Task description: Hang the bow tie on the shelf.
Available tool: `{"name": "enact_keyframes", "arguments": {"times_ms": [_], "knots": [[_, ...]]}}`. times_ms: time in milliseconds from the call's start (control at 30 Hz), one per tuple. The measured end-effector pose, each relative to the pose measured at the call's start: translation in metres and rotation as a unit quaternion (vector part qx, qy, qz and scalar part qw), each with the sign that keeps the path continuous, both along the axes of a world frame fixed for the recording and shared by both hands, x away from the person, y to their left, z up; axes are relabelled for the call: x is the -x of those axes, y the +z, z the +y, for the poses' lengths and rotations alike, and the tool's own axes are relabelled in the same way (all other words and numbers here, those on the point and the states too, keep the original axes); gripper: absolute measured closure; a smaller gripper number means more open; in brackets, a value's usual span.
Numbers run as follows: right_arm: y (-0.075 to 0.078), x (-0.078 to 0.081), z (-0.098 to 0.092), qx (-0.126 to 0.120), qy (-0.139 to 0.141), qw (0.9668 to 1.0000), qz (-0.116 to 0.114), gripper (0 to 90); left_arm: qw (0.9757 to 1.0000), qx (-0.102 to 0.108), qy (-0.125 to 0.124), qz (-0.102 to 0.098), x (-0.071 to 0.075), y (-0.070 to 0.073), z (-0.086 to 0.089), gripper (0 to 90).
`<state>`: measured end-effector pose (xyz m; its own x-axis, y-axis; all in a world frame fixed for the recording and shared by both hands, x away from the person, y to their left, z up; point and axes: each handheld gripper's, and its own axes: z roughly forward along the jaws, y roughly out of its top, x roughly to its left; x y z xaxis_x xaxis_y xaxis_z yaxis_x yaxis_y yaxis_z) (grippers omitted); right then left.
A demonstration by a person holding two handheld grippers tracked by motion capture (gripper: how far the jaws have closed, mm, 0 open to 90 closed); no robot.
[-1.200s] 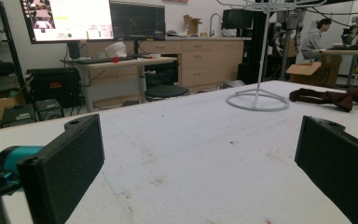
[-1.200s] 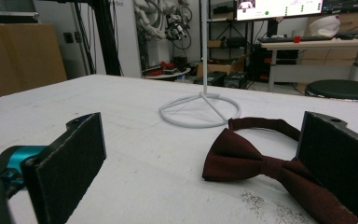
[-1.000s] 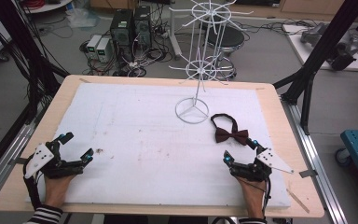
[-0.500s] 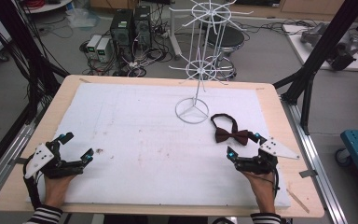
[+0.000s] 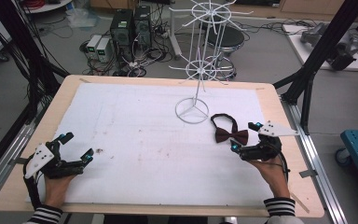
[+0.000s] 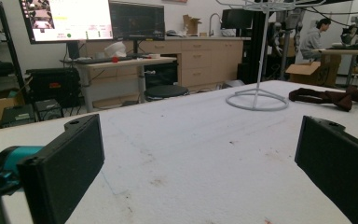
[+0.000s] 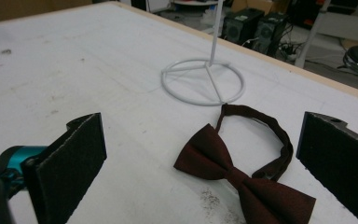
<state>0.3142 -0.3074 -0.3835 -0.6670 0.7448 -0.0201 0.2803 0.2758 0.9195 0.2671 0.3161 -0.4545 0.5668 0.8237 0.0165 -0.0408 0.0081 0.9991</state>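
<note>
The white mat (image 5: 135,130) is covering a wooden table (image 5: 279,105), lightly stained in places; a white wire stand (image 5: 196,70) is standing on its round base near the far edge. The dark red bow tie (image 5: 230,133) is lying flat on the mat just beside that base, strap looped behind it. I am holding my right gripper (image 5: 244,136) low just beside the tie, jaws spread wide, nothing between them. I am resting my left gripper (image 5: 77,147) at the near left corner, well apart from the tie, jaws likewise gaping and empty.
</note>
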Motion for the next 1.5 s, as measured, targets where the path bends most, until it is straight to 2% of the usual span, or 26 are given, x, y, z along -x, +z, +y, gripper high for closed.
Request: {"name": "enact_keyframes", "arguments": {"times_ms": [167, 200, 267, 500, 533, 700, 767, 833, 867, 900, 933, 967, 1000, 1033, 1067, 1100, 1133, 1167, 1200, 1233, 1267, 1300, 1333, 1433, 1467, 1500], "knots": [[0.004, -0.01, -0.001, 0.023, 0.009, 0.9996, 0.01, 0.7, 1.0, 0.0, 0.0, 0.0, 0.0, 0.0, 0.0, 1.7], [0.005, -0.015, -0.001, 0.046, 0.013, 0.9986, 0.022, 0.7, 1.0, 0.0, 0.0, 0.0, 0.0, 0.0, 0.0, 1.7], [0.007, -0.02, -0.001, 0.066, 0.02, 0.9971, 0.03, 0.7, 1.0, 0.001, -0.001, 0.0, 0.0, 0.0, 0.0, 1.7], [0.008, -0.031, 0.0, 0.1, 0.038, 0.9932, 0.045, 0.7, 1.0, 0.001, -0.001, 0.0, 0.0, 0.0, 0.0, 1.7], [0.01, -0.035, 0.001, 0.115, 0.045, 0.9913, 0.046, 0.7, 1.0, 0.001, -0.001, 0.0, 0.0, 0.0, 0.0, 1.7], [0.013, -0.042, 0.004, 0.135, 0.062, 0.9875, 0.052, 0.7, 1.0, 0.001, -0.001, 0.0, 0.0, 0.0, 0.0, 1.7], [0.015, -0.047, 0.007, 0.157, 0.073, 0.9834, 0.056, 0.7, 1.0, 0.001, -0.001, 0.0, 0.0, 0.0, 0.0, 1.7], [0.015, -0.049, 0.007, 0.162, 0.077, 0.9822, 0.056, 0.7, 1.0, 0.001, -0.001, 0.0, 0.0, 0.0, 0.0, 1.7], [0.015, -0.052, 0.009, 0.169, 0.086, 0.9801, 0.058, 0.7, 1.0, 0.001, -0.001, 0.0, 0.0, 0.0, 0.0, 1.7], [0.015, -0.052, 0.009, 0.169, 0.086, 0.9801, 0.058, 0.7, 1.0, 0.001, -0.001, 0.0, 0.0, 0.0, 0.0, 1.7], [0.016, -0.055, 0.012, 0.181, 0.096, 0.9767, 0.064, 0.7, 1.0, 0.0, -0.001, 0.0, 0.0, 0.0, 0.0, 1.7], [0.016, -0.055, 0.012, 0.181, 0.096, 0.9767, 0.064, 0.7, 1.0, 0.0, -0.001, 0.0, 0.0, 0.0, 0.0, 1.7], [0.016, -0.059, 0.015, 0.19, 0.107, 0.9733, 0.071, 0.7, 1.0, 0.001, -0.001, -0.001, 0.0, 0.0, 0.0, 1.7], [0.016, -0.059, 0.015, 0.19, 0.107, 0.9733, 0.071, 0.7, 1.0, 0.001, -0.001, -0.001, 0.0, 0.0, 0.0, 1.7], [0.016, -0.063, 0.017, 0.198, 0.12, 0.9702, 0.072, 0.7, 1.0, 0.0, 0.0, 0.0, 0.0, 0.0, 0.0, 1.7], [0.016, -0.063, 0.017, 0.198, 0.12, 0.9702, 0.072, 0.7, 1.0, 0.0, 0.0, 0.0, 0.0, 0.0, 0.0, 1.7], [0.016, -0.068, 0.019, 0.212, 0.126, 0.9659, 0.078, 0.7, 1.0, 0.001, -0.001, 0.0, 0.0, 0.0, 0.0, 1.7], [0.016, -0.068, 0.019, 0.212, 0.126, 0.9659, 0.078, 0.7, 1.0, 0.001, -0.001, 0.0, 0.0, 0.0, 0.0, 1.7], [0.015, -0.073, 0.022, 0.228, 0.131, 0.9613, 0.082, 0.7, 1.0, 0.001, -0.001, -0.001, 0.0, 0.0, 0.0, 1.7], [0.015, -0.073, 0.022, 0.228, 0.131, 0.9613, 0.082, 0.7, 1.0, 0.001, -0.001, -0.001, 0.0, 0.0, 0.0, 1.7], [0.014, -0.077, 0.025, 0.237, 0.137, 0.9575, 0.09, 0.7, 1.0, 0.001, -0.001, -0.001, 0.0, 0.0, 0.0, 1.7], [0.014, -0.077, 0.025, 0.237, 0.137, 0.9575, 0.09, 0.7, 1.0, 0.001, -0.001, -0.001, 0.0, 0.0, 0.0, 1.7], [0.012, -0.081, 0.027, 0.25, 0.146, 0.9532, 0.088, 0.7, 1.0, 0.001, -0.001, -0.001, 0.0, 0.0, 0.0, 1.7], [0.009, -0.083, 0.028, 0.254, 0.147, 0.9511, 0.096, 0.7, 1.0, 0.001, -0.001, -0.001, 0.0, 0.0, 0.0, 1.7], [0.004, -0.086, 0.028, 0.268, 0.15, 0.9459, 0.105, 0.7, 1.0, 0.001, -0.001, -0.001, 0.0, 0.0, 0.0, 1.7], [0.004, -0.086, 0.028, 0.268, 0.15, 0.9459, 0.105, 0.7, 1.0, 0.001, -0.001, -0.001, 0.0, 0.0, 0.0, 1.7]]}}
